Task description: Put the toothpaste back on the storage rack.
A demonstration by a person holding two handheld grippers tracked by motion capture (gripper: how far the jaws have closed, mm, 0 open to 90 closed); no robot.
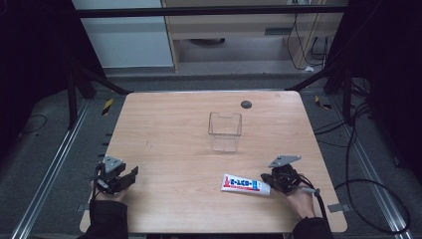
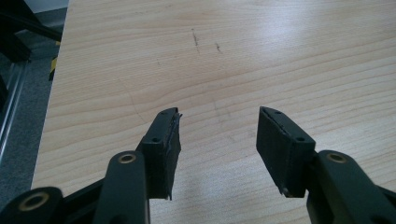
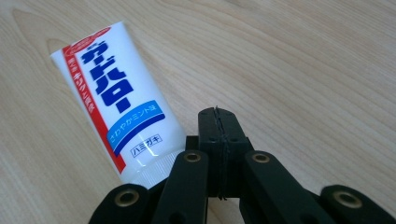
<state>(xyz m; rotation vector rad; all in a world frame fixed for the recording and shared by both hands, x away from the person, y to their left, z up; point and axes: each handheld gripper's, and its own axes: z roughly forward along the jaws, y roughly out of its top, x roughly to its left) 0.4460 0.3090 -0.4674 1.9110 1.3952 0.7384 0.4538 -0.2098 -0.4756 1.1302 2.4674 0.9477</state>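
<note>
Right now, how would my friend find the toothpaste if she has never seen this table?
Look at the wooden table, then along the edge nearest the person, on the right side. There a tube lies flat beside the right gripper, whose jaws are shut and empty. It is white with blue letters and a red stripe, unlike the see-through box mid-table.

Your white toothpaste tube [image 1: 245,184] with the blue lettering and red stripe is lying flat on the worktop [image 1: 179,149], cap end pointing at your right-hand side.

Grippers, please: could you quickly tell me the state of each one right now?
Left gripper: open, nothing between its jaws.
Right gripper: closed, empty, beside the toothpaste tube.
</note>
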